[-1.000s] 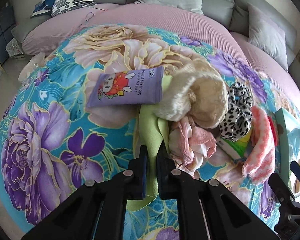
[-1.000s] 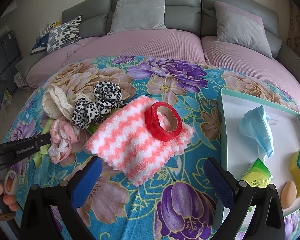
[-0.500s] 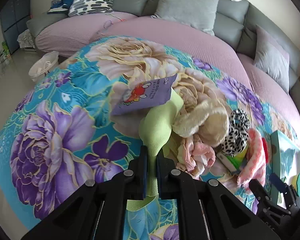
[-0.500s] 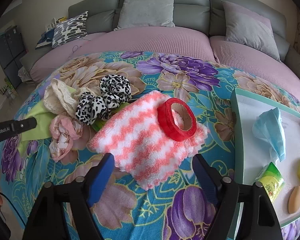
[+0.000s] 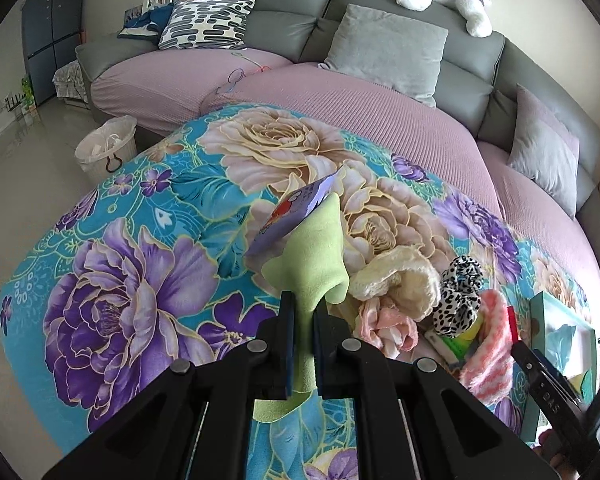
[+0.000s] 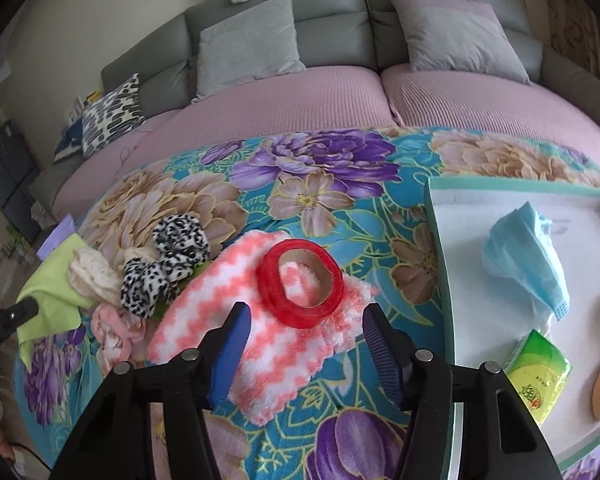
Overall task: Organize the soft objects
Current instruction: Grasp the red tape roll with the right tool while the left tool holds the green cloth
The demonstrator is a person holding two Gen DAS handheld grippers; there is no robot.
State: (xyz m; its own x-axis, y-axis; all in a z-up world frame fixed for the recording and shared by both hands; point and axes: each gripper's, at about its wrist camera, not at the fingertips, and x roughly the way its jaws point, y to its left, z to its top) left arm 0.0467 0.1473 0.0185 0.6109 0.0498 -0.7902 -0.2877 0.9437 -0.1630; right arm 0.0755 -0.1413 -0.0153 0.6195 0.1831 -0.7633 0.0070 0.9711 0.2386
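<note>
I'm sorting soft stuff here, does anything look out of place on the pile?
Yes: a red tape roll, a hard thing, lies on the pink-and-white zigzag cloth. Also, a purple wipes pack rides tilted on the green cloth held in the left tongs.

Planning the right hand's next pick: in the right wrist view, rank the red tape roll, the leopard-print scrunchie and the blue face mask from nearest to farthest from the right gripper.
From the right gripper, jaws closing with nothing pressed between them:
1. Red tape roll, just ahead on the pink-and-white cloth.
2. Leopard-print scrunchie, ahead left.
3. Blue face mask, far right, in the tray.
</note>
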